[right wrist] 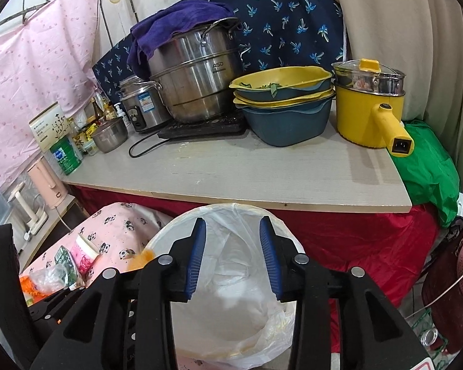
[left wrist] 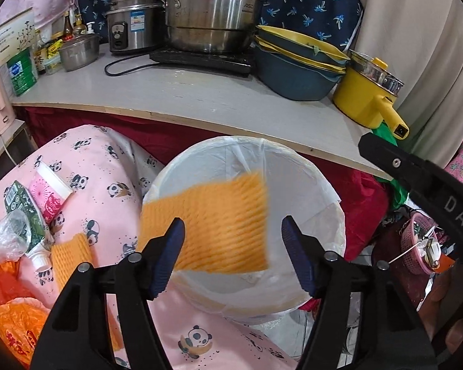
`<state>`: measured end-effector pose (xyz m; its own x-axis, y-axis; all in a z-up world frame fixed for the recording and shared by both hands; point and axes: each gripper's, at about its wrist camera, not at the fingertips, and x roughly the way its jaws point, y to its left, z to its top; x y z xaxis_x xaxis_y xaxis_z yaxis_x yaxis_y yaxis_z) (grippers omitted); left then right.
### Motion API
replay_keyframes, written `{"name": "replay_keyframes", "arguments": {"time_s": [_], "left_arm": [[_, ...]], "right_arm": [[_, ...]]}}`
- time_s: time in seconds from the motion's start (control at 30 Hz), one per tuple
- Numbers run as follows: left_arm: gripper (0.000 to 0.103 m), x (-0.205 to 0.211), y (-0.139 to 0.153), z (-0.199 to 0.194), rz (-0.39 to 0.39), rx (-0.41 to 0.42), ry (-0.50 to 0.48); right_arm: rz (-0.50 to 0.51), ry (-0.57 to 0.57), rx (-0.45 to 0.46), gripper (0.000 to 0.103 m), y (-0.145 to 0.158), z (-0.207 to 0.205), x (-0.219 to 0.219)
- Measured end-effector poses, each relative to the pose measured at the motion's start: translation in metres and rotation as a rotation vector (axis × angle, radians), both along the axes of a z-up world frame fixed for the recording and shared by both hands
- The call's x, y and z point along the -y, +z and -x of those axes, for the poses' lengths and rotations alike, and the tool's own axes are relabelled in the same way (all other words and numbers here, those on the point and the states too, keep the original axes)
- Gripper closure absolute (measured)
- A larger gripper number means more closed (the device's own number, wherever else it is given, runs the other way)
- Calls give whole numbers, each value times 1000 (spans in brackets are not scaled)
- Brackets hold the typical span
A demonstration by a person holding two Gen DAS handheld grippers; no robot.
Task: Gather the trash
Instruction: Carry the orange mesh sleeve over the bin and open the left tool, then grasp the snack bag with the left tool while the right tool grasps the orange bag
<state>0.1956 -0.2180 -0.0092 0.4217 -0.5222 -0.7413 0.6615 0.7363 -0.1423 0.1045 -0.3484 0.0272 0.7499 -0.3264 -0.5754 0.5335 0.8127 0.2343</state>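
A white bin lined with a clear plastic bag (left wrist: pixel 321 185) stands below the table edge; it also shows in the right wrist view (right wrist: pixel 231 333). My left gripper (left wrist: pixel 233 257) is open above the bin. A blurred orange foam net (left wrist: pixel 213 222) is in mid-air between its jaws and the bin, not gripped. On the pink panda cloth (left wrist: pixel 108 166) at the left lie a second orange foam net (left wrist: pixel 71 252), a pink paper cup (left wrist: pixel 51 195), a green carton (left wrist: pixel 23 208), a crumpled clear wrapper (left wrist: pixel 3 237) and orange plastic bags (left wrist: pixel 12 323). My right gripper (right wrist: pixel 233 256) is open and empty over the bin.
A grey tabletop (right wrist: pixel 247 172) behind the bin carries steel pots (right wrist: pixel 194 74), stacked blue and yellow basins (right wrist: pixel 284 104), a yellow electric pot (right wrist: pixel 370 114), a rice cooker (left wrist: pixel 132 27) and bottles. A pink basket (left wrist: pixel 416 243) and red cloth (right wrist: pixel 370 246) lie to the right.
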Motion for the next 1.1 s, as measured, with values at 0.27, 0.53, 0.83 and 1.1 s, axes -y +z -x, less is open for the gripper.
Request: {"name": "replay_keyframes", "arguments": {"time_s": [0.27,0.53,0.83,1.1], "left_arm": [[34,-17,19,2,39,20,42],[34,-48,36,8,54,51,118],[34,-100,39,16,31,72,252],[28,-158,42,23,-1,103,393]], "right_arm": [[32,16,34,57,19,12,-14],[33,64,37,55,29,19,-38],[41,154,35,51,32,21,-81],[48,241,28,50,33,18,-125]]}}
